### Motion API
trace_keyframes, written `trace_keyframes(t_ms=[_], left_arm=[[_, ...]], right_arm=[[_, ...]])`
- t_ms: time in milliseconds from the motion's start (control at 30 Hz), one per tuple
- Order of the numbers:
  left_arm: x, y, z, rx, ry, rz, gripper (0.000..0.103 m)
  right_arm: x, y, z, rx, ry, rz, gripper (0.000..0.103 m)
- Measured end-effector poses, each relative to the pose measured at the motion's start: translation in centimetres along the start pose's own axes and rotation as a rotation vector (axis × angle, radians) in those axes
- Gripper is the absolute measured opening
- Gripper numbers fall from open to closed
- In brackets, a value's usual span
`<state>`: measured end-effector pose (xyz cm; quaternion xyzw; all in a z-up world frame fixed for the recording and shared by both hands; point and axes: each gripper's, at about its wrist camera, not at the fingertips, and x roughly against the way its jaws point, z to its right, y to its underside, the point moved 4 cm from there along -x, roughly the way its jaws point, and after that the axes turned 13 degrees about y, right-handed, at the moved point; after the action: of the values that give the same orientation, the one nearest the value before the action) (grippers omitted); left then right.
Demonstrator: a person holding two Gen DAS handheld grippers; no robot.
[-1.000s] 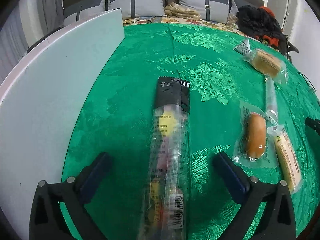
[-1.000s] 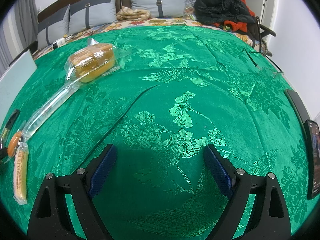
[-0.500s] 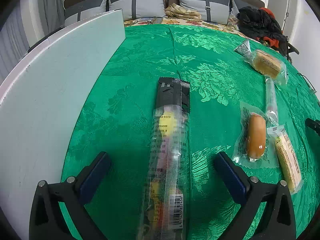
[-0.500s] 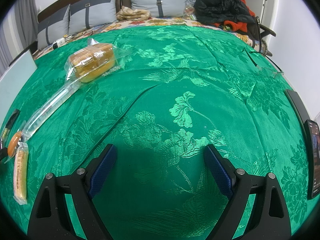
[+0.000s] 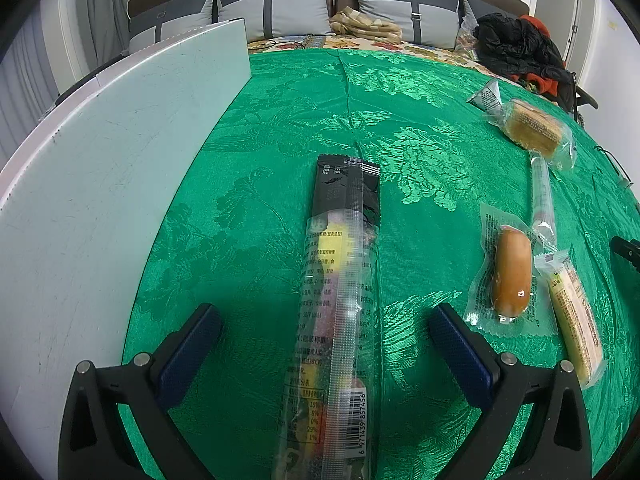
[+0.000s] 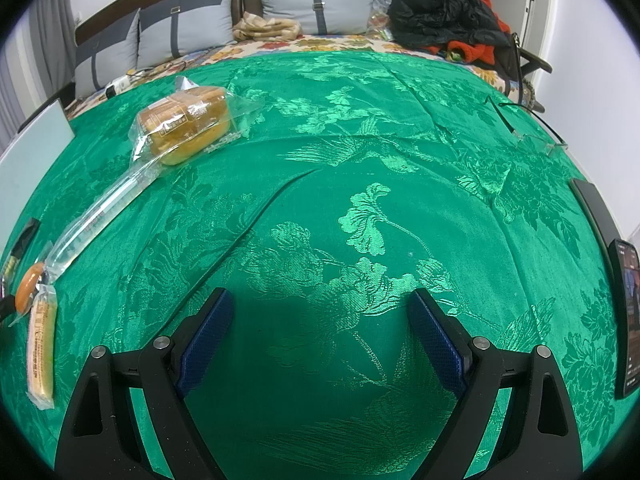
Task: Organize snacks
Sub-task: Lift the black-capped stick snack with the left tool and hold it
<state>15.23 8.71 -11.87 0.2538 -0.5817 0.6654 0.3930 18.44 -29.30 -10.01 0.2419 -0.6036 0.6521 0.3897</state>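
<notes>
The long candy pack (image 5: 340, 300) lies on the green cloth (image 5: 280, 128) lengthwise between the spread fingers of the left hand-held gripper (image 5: 320, 324), pointing away, while the right hand-held gripper (image 6: 320, 312), also spread, faces bare cloth.

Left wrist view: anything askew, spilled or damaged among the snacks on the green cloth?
Nothing stands out. The long candy pack lies flat between the open left gripper fingers; the sausage and bread packs look sealed, merely scattered.

Even, bright indoor light; sheen glints off the green cloth (image 6: 360, 184); fisheye bends the edges, corners vignette black; focus stays sharp.
</notes>
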Motion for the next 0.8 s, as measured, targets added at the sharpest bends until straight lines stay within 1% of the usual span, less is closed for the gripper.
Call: trace_keyframes(t_ms=[800], left_arm=[[0.02,0.07,0.06,0.001,-0.001,0.001,0.103]], right_arm=[[-0.04,-0.05,-0.16,0.004,0.004,-0.002,0.094]])
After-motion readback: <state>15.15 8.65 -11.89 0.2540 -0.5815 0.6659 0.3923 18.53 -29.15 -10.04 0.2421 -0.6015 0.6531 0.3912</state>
